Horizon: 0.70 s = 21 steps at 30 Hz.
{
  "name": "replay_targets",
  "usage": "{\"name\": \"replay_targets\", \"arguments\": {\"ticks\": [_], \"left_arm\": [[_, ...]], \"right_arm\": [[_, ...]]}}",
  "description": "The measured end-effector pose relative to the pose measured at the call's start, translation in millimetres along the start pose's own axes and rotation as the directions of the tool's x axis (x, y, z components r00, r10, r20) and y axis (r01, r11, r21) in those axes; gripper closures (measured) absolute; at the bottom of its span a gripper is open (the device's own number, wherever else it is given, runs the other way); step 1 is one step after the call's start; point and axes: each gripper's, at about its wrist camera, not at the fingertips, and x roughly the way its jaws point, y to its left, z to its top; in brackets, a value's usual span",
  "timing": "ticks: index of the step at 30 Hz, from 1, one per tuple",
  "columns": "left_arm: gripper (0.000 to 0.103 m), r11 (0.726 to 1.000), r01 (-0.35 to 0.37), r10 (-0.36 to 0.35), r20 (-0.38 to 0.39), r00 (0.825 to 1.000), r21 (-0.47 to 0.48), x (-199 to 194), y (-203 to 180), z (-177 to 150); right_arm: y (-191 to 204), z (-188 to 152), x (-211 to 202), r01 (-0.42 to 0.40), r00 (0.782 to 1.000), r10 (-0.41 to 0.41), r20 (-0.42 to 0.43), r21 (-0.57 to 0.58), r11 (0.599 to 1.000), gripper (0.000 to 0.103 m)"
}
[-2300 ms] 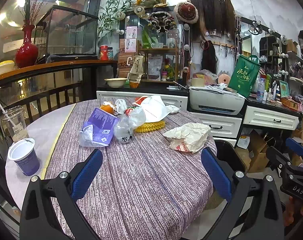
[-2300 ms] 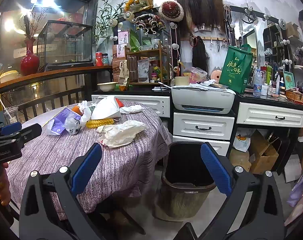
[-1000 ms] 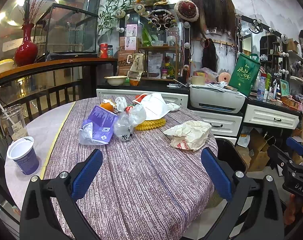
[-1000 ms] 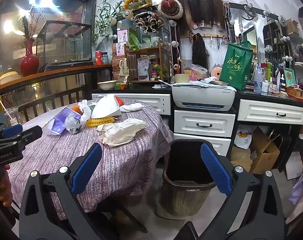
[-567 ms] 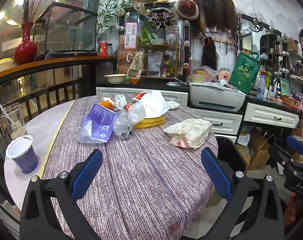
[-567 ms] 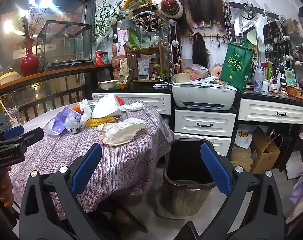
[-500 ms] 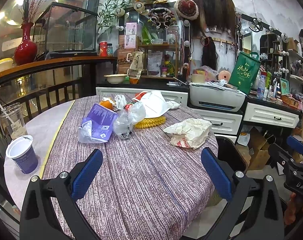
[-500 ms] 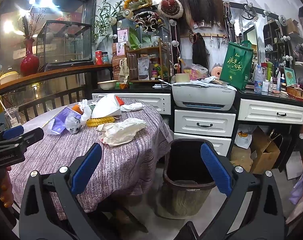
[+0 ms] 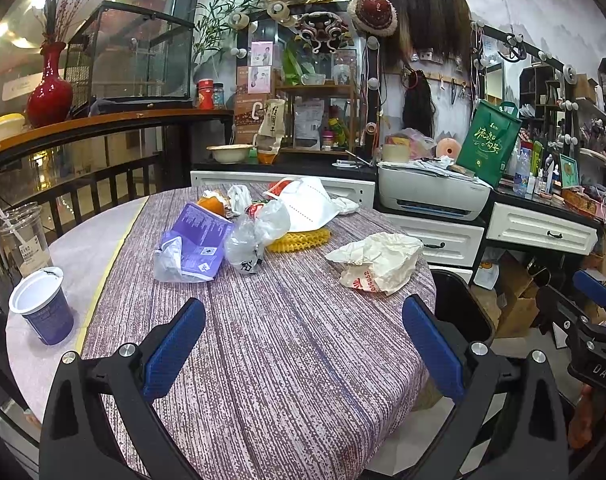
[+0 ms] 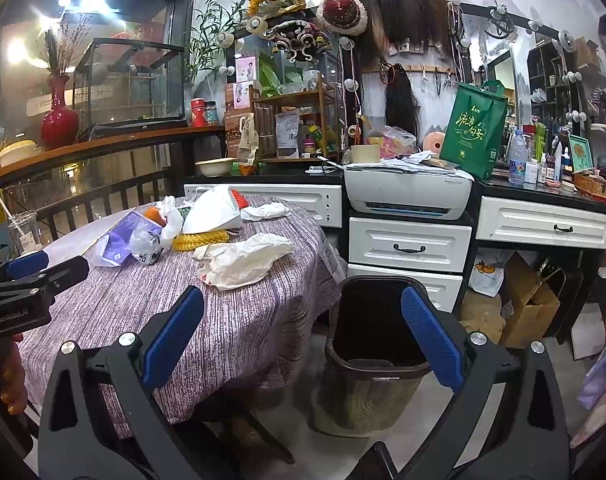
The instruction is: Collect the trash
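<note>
Crumpled wrapper near bin, purple cup apart.

Left wrist view faces across the table; right wrist view sits rightward – both share it.

left gripper: jaws spread wide, nothing between them, level and facing forward | right gripper: jaws spread wide, nothing between them | hand: wrapped round left gripper's handle
</note>
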Motion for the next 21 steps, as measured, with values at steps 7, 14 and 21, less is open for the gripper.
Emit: {"name": "replay_targets", "arguments": {"ticks": [7, 14, 21], "left_arm": [[0.005, 1.0, 0.0, 0.0, -0.019, 1.0, 0.004, 2, 2, -1], [0.005, 1.0, -0.013, 0.013, -0.071, 0.997, 0.007, 12, 7, -3], [0.005, 1.0, -0.025, 0.024, -0.148, 0.989, -0.008, 26, 15, -5]], "right_arm": [[1, -2, 1, -0.002, 1.0, 0.002, -0.01, -0.005, 1.0, 0.006], [7, -8, 16, -0.032, 0.996, 0.03, -0.088, -0.027, 0.999, 0.006], [10, -16, 58, -0.122, 0.956, 0.112, -0.271, -0.021, 0.992, 0.006]]}}
